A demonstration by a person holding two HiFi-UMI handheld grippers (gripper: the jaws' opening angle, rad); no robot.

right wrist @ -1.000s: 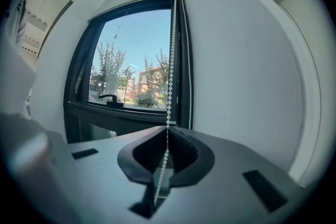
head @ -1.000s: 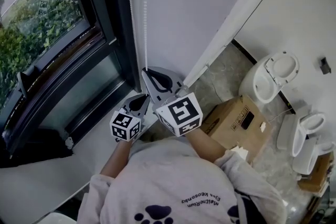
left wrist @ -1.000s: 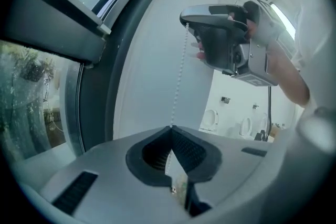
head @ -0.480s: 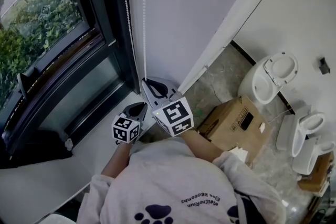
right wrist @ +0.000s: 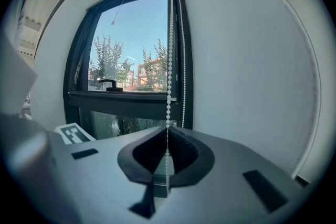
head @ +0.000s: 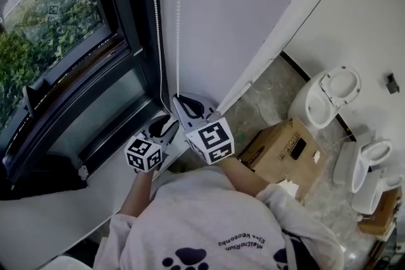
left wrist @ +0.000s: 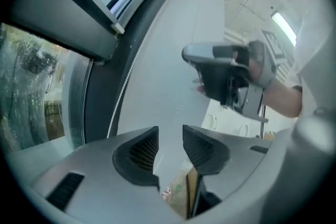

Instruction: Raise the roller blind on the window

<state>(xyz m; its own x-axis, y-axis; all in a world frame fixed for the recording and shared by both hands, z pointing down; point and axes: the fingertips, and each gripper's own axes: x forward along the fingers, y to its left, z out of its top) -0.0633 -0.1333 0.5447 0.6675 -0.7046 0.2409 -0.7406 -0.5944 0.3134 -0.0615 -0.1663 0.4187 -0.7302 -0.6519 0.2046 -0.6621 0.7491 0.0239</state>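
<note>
Right gripper (head: 183, 100) clamped on the blind's bead chain (head: 179, 22); left gripper (head: 163, 123) freshly opened and empty.

Nearest the person's grey top (head: 209, 224), the left gripper's jaws have just been opening and now stand apart with only bare wall (head: 240, 9) showing between them. Just beside it, the right gripper's jaws are closed on one strand of the chain, which runs straight up from them. The second strand hangs against the dark window frame (head: 136, 41). Beyond the glass stand trees (right wrist: 105, 60). Off to the right, a cardboard box (head: 285, 148) and white toilets (head: 326, 95) sit on the floor.
</note>
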